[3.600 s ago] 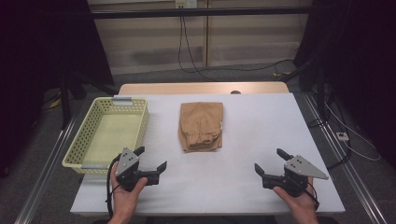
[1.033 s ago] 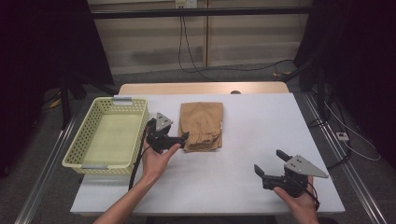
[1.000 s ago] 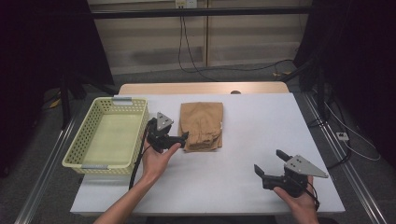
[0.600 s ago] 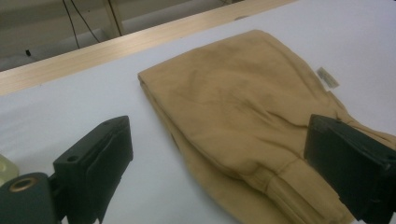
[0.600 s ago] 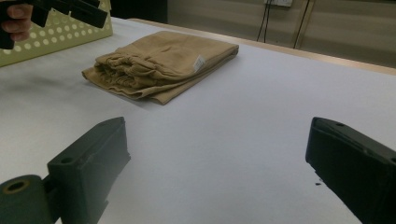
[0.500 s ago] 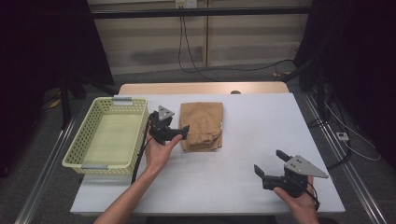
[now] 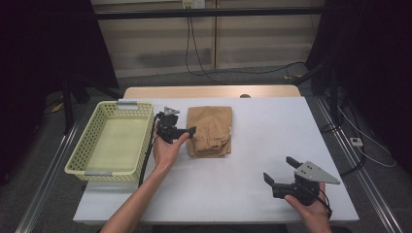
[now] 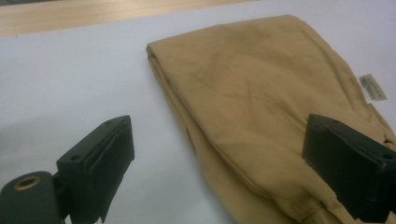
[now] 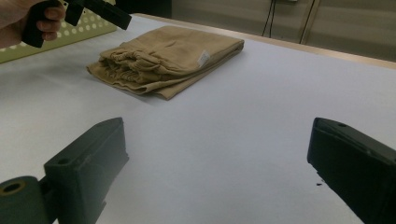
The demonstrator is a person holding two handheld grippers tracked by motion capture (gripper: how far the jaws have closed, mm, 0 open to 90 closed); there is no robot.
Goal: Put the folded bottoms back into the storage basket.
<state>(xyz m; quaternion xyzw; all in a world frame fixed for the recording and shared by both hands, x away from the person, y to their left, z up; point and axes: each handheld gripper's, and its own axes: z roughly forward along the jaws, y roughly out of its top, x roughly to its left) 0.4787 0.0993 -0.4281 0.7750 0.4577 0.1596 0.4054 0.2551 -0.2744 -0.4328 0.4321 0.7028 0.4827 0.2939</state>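
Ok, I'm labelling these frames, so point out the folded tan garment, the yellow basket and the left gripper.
folded tan garment [image 7: 210, 130], high view, middle of its top layer.
yellow basket [image 7: 111, 173], high view, near rim.
left gripper [image 7: 187, 132], high view, between its open jaw tips.

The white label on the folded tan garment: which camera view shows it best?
The left gripper view: the white label lies close on the folded tan garment. The right gripper view shows it smaller; the high view shows a pale speck at the garment's right edge.

Left tool [image 7: 180, 130] hovers open-jawed beside the folded tan garment [image 7: 209, 130] near the yellow basket [image 7: 85, 154].
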